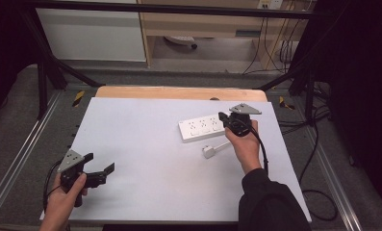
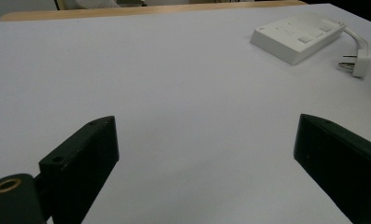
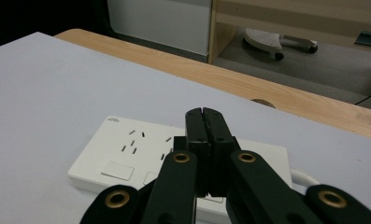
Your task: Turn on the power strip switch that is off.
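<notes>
Power strip (image 1: 201, 128) is seen lying flat on the white surface (image 1: 145, 159), right of centre, long axis running left-right across the surface w/ a slight tilt, far end rising toward the right. Going left to right: left gripper (image 1: 101, 169) is held low at the near-left corner, jaws spread wide, nothing between them; from the left gripper view the strip (image 2: 297, 38) is placed well apart, far off toward the upper right. Next, the plug (image 1: 209, 152) is found loose on the surface just near-side of the strip, prongs visible in the left gripper view (image 2: 356, 63), cord running back to the strip's right end. Then the right gripper (image 1: 222, 117): jaws pressed together, nothing held, poised directly over the strip's right end; in the right gripper view (image 3: 205, 114) the sockets are seen just below and ahead. Right hand is judged much the nearer, approx. on top of the strip; whether contact is made can't be told.
</notes>
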Demonstrator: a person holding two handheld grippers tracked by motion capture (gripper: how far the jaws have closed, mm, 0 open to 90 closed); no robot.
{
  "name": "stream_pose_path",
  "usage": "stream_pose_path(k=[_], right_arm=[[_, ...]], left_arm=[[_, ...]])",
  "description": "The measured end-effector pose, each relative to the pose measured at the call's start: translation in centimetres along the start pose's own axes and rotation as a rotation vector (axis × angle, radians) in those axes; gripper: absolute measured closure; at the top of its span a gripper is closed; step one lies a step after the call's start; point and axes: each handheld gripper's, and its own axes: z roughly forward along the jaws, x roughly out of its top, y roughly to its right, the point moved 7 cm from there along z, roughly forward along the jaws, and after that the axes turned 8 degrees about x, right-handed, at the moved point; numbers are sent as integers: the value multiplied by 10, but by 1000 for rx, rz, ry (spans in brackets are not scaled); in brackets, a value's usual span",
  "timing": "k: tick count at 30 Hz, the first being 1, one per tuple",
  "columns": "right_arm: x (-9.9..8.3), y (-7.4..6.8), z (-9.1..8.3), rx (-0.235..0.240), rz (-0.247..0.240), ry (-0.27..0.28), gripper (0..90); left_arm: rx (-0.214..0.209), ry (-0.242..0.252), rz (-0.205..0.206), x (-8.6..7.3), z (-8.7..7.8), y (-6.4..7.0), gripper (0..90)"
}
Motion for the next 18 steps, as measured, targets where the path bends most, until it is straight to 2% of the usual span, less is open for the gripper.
stream_pose_path(k=[18], right_arm=[[-9, 0, 10, 1, -8, -56, 900]], left_arm=[[-1, -6, 7, -1, 1, 1, 68]])
